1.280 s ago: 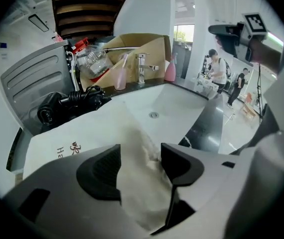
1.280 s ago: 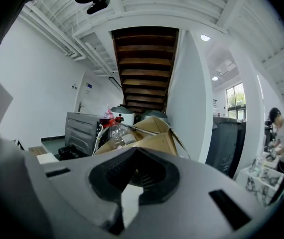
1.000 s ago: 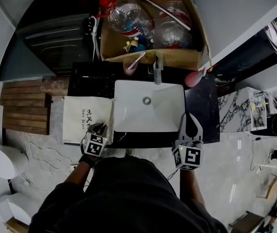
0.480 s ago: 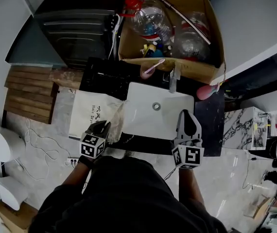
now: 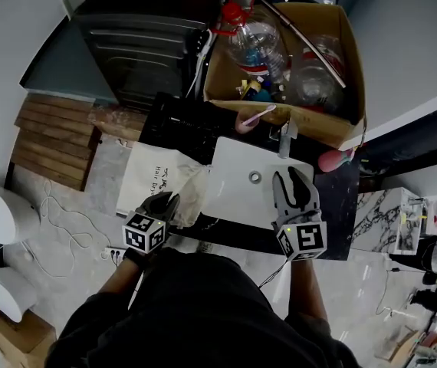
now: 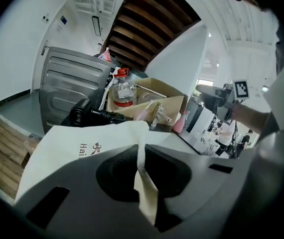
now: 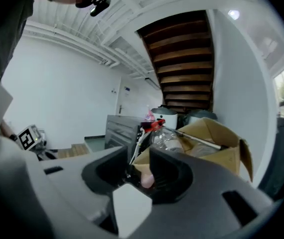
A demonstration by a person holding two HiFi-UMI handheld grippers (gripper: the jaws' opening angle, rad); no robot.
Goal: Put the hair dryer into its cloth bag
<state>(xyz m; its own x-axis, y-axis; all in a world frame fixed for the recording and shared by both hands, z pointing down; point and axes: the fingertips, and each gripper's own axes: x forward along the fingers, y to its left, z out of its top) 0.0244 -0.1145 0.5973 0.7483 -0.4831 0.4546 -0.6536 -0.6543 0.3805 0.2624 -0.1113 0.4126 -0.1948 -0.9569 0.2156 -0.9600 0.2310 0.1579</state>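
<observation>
The white cloth bag [image 5: 157, 179] printed "Hair Dryer" lies left of the sink, its near edge lifted. My left gripper [image 5: 169, 202] is shut on that edge; in the left gripper view the cloth [image 6: 144, 183] is pinched between the jaws [image 6: 141, 156]. Beyond the bag, the black hair dryer [image 6: 82, 115] lies on the dark counter with its coiled cord. My right gripper [image 5: 293, 181] hovers over the sink; its jaws are opening with nothing between them [image 7: 141, 171].
A white sink basin [image 5: 238, 198] with a faucet [image 5: 286, 135] fills the middle. Behind it stands a cardboard box [image 5: 341, 121] of plastic bottles, beside a pink bottle [image 5: 330, 159]. A grey appliance [image 5: 134, 41] sits far left, with wooden steps [image 5: 50, 140] below it.
My left gripper has risen, lifting the bag's edge. My right gripper has moved out over the sink and its jaws have parted.
</observation>
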